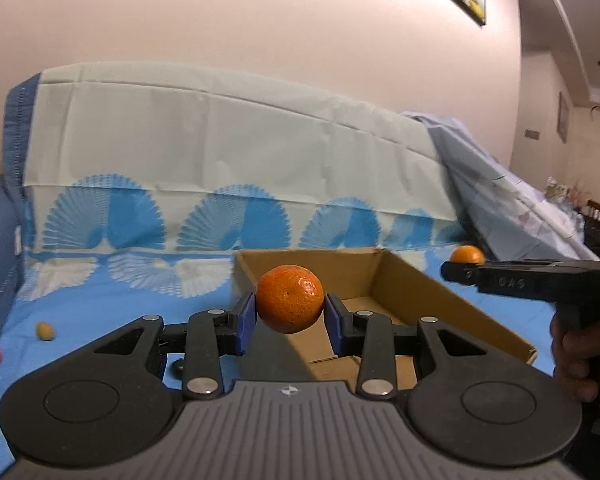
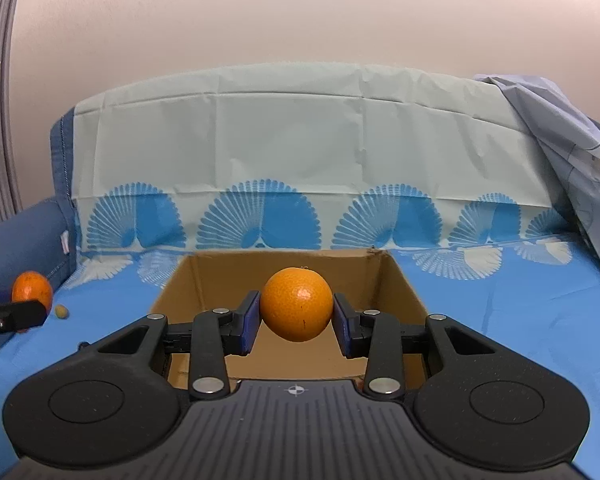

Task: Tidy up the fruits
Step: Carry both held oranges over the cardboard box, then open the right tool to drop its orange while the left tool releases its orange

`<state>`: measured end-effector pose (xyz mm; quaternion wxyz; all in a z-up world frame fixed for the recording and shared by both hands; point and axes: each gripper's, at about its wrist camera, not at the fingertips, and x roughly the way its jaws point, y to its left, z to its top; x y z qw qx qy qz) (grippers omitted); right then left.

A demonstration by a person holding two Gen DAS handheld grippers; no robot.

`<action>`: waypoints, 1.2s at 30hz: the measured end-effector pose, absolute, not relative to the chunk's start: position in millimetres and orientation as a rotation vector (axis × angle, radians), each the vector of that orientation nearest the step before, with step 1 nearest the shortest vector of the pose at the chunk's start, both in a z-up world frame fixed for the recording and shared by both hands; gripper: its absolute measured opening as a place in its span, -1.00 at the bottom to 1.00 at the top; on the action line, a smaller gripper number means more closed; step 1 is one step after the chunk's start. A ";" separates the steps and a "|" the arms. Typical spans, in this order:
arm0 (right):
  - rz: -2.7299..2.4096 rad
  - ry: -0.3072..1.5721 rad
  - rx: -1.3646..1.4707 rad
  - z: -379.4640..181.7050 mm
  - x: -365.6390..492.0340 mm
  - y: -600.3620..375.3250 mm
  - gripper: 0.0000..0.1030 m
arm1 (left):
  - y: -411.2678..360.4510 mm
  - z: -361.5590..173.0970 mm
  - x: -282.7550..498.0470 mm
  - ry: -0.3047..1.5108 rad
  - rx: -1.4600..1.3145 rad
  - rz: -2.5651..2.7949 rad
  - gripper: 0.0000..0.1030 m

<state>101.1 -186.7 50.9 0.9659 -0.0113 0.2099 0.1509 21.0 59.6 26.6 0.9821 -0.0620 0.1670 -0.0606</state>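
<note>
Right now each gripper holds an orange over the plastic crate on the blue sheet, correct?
Not quite: it is a cardboard box, not a plastic crate, as the right wrist view shows. The left gripper and right gripper each hold an orange over it on the blue sheet.

Two oranges [image 1: 290,298] [image 2: 297,304] aloft over open cardboard box [image 2: 404,284], apparently empty.

We see the cardboard box [image 2: 204,276] open on top; its walls block level entry, and the right tool [image 1: 466,270] crosses its far right corner.
</note>
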 end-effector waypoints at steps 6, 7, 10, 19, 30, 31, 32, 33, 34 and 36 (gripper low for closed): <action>0.272 0.421 -0.057 50.1 100.1 -198.4 -0.23 | 47.5 17.9 35.0 0.355 -0.157 -0.169 -0.20; 0.266 0.423 -0.059 49.5 100.3 -201.0 -0.23 | 46.1 17.4 36.4 0.352 -0.165 -0.175 -0.20; 0.255 0.442 -0.074 45.7 102.5 -205.7 -0.23 | 43.4 16.1 40.6 0.355 -0.187 -0.191 -0.20; 0.242 0.479 -0.127 36.5 109.7 -205.8 -0.23 | 36.2 13.6 47.4 0.365 -0.193 -0.222 -0.20; 0.230 0.487 -0.110 36.4 115.7 -207.1 -0.23 | 24.9 7.9 45.3 0.390 -0.153 -0.258 -0.20; 0.229 0.489 -0.111 36.1 116.5 -207.8 -0.23 | 22.2 6.8 44.8 0.392 -0.142 -0.265 -0.20; 0.226 0.491 -0.109 35.8 117.1 -208.0 -0.23 | 19.2 5.8 44.2 0.394 -0.129 -0.272 -0.20; 0.223 0.494 -0.107 35.3 117.6 -208.5 -0.23 | 16.1 4.6 43.6 0.396 -0.117 -0.278 -0.20; 0.219 0.496 -0.104 35.0 118.1 -209.0 -0.23 | 12.9 3.2 42.7 0.398 -0.104 -0.286 -0.20; 0.211 0.501 -0.101 34.4 118.4 -209.5 -0.23 | 6.8 1.1 41.4 0.402 -0.080 -0.299 -0.20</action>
